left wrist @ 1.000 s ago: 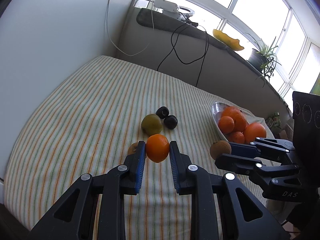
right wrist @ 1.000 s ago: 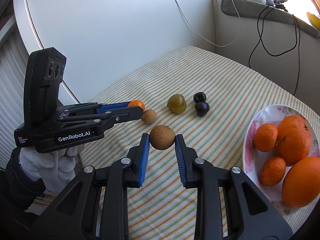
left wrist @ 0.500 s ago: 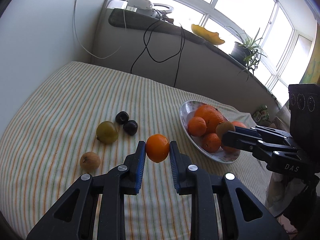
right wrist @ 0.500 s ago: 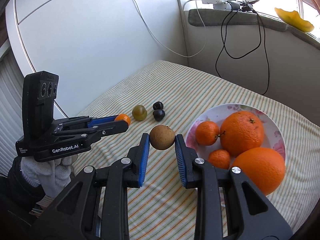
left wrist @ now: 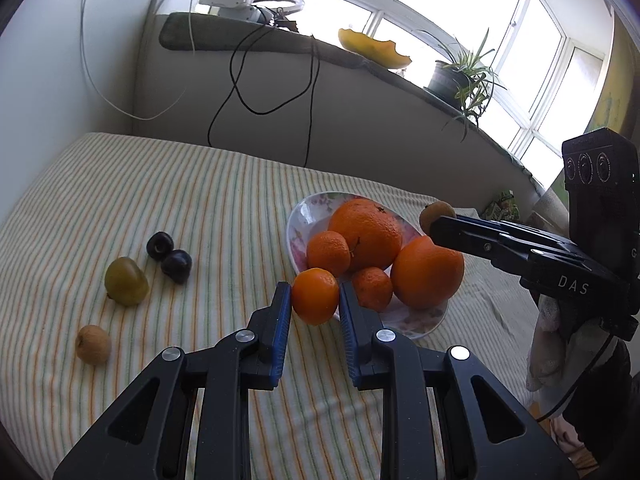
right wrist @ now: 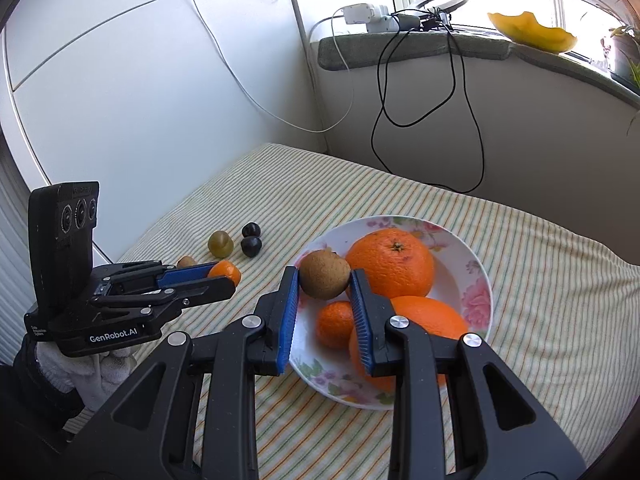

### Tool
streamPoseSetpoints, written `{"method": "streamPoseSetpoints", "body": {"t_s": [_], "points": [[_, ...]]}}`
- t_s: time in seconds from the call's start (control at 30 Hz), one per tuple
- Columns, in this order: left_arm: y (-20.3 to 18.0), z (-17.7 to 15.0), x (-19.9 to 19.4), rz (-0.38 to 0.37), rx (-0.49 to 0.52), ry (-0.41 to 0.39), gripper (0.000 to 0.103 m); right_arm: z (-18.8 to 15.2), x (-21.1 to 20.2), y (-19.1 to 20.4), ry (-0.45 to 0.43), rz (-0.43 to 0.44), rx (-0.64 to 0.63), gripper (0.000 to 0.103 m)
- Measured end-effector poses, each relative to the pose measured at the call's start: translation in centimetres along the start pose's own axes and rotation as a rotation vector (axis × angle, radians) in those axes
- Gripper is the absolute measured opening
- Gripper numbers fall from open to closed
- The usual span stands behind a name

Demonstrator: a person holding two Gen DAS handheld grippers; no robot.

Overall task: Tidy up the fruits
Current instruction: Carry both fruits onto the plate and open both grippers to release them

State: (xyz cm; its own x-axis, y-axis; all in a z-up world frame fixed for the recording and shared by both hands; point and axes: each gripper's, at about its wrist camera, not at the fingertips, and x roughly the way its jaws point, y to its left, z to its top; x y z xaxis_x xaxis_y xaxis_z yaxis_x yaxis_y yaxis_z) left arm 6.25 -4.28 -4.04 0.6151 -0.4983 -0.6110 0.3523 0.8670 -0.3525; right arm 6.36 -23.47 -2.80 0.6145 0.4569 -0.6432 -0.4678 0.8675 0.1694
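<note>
our left gripper (left wrist: 315, 307) is clamped on a smooth round mandarin (left wrist: 315, 295) just short of the floral plate's (left wrist: 298, 222) near rim. our right gripper (right wrist: 325, 285) grips a rough brown kiwi (right wrist: 325, 279) above the plate's left edge, beside glossy oranges (right wrist: 390, 267). the striped cloth (left wrist: 224, 204) on the bench lies bare left of the plate.

The left wrist camera is looking forward along its blue-padded fingers, close above the striped tablecloth (left wrist: 224, 200), facing the window. The right wrist camera is looking from the opposite side toward the white wall. Both views are sharing the floral white plate (left wrist: 298, 224) (right wrist: 478, 276) and each other's gripper.
</note>
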Motion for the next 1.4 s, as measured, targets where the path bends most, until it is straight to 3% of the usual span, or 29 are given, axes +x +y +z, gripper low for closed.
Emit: {"method": "streamPoseSetpoints", "body": {"t_s": [0.77, 1.2, 1.33, 1.4], "points": [[-3.0, 0.6, 2.8, -0.032, 0.053, 0.051, 0.022, 0.5, 1.1, -7.4, 0.007, -0.068, 0.129, 0.027], [-3.7, 0.9, 3.2, -0.033, 0.072, 0.057, 0.022, 0.7, 1.7, -8.0, 0.017, -0.069, 0.135, 0.028], [-3.8, 0.9, 3.0, -0.024, 0.078, 0.046, 0.040, 0.8, 1.4, -7.7, 0.001, -0.081, 0.131, 0.054], [-3.8, 0.9, 3.0, -0.021, 0.081, 0.043, 0.040, 0.9, 1.2, -7.7, -0.008, -0.080, 0.129, 0.055]]}}
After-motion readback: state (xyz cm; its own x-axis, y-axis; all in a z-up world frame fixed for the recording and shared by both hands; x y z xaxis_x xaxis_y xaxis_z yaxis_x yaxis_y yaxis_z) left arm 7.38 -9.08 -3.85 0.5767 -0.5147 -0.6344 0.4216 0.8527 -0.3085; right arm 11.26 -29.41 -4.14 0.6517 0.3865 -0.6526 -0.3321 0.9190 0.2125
